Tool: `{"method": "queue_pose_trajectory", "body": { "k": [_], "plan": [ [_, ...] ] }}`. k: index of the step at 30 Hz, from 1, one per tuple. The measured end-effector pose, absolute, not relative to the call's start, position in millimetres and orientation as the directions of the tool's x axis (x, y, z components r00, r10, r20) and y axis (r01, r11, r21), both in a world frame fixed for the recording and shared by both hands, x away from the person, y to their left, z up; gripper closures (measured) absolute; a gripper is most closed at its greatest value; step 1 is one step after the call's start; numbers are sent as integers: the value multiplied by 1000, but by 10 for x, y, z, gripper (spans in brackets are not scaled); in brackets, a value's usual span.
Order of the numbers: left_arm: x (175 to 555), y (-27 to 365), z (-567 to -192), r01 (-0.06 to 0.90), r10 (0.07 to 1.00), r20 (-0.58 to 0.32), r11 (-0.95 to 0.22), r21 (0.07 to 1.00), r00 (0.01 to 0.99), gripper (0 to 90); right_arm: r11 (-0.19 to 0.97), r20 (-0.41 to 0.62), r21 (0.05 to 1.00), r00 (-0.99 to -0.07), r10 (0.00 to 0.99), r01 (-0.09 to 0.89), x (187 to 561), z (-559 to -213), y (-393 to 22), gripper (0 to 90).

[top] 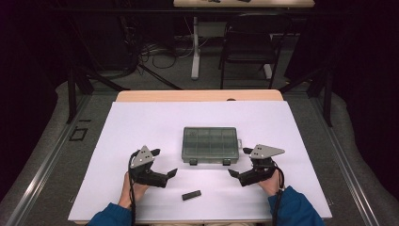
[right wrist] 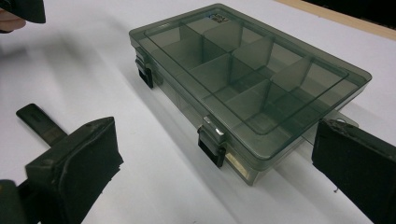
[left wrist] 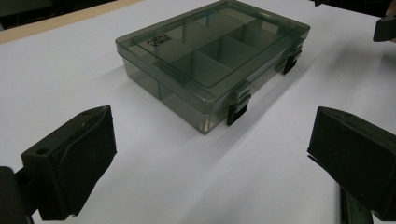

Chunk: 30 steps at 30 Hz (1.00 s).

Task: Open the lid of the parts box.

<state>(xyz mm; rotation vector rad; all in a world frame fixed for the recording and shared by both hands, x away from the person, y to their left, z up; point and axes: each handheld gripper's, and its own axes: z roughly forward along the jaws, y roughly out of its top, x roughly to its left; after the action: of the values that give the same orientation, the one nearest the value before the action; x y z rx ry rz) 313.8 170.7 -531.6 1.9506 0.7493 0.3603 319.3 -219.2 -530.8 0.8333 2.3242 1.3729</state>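
Smoky plastic box [top: 210, 144] between grippers

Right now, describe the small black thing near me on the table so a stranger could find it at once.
Start at the white table top and find the smoky clear compartment box at its middle. Come toward the person's edge, between the left gripper and the right gripper. There lies a small black bar, flat, opaque and far smaller than the box.
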Motion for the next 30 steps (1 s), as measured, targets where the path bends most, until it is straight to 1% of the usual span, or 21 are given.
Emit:
{"method": "queue_pose_trajectory", "body": {
  "k": [10,21,30],
  "plan": [
    [3262,1609,-5335,370,639,-56,-370,852,767,0,384,30,855,-772,635,349,3294,-5326,-2155,1],
    [3375,1429,-5364,385,647,-17,-433,815,763,1,396,26,839,-754,656,373,3377,-5330,-2137,2],
    [3447,1335,-5400,402,646,-17,-454,795,763,1,415,15,826,-749,662,383,3417,-5350,-2130,7]
  ]
}}
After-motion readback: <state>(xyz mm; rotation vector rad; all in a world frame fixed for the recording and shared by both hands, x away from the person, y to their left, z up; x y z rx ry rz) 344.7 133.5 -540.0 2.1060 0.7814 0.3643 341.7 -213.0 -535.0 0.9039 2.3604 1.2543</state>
